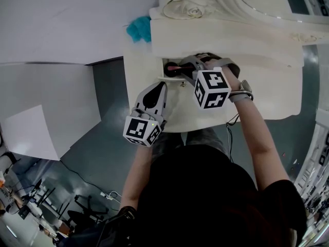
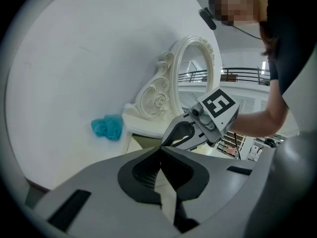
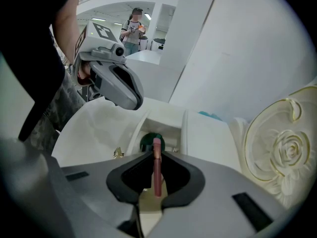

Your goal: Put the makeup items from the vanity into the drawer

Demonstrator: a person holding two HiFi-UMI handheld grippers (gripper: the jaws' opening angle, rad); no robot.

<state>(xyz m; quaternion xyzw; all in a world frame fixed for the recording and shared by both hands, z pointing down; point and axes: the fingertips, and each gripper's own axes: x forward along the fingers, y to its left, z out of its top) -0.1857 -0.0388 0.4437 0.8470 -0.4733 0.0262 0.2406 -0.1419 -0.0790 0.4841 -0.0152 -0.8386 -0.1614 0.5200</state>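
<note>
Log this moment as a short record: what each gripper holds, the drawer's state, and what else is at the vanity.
Right gripper: fingers shut on a slim pink makeup tube, poised over the drawer
Left gripper: fingers together, nothing between them, near the front edge of the vanity
Drawer state: open, with a round green item inside
Also there: ornate mirror; teal object beside the vanity's left end

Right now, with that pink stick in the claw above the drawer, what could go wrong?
The right claw pinches the thin pink stick along a narrow strip, so it might swivel or slip out. The drawer shows only a small opening with a green item already inside, so the stick could catch its edge.
</note>
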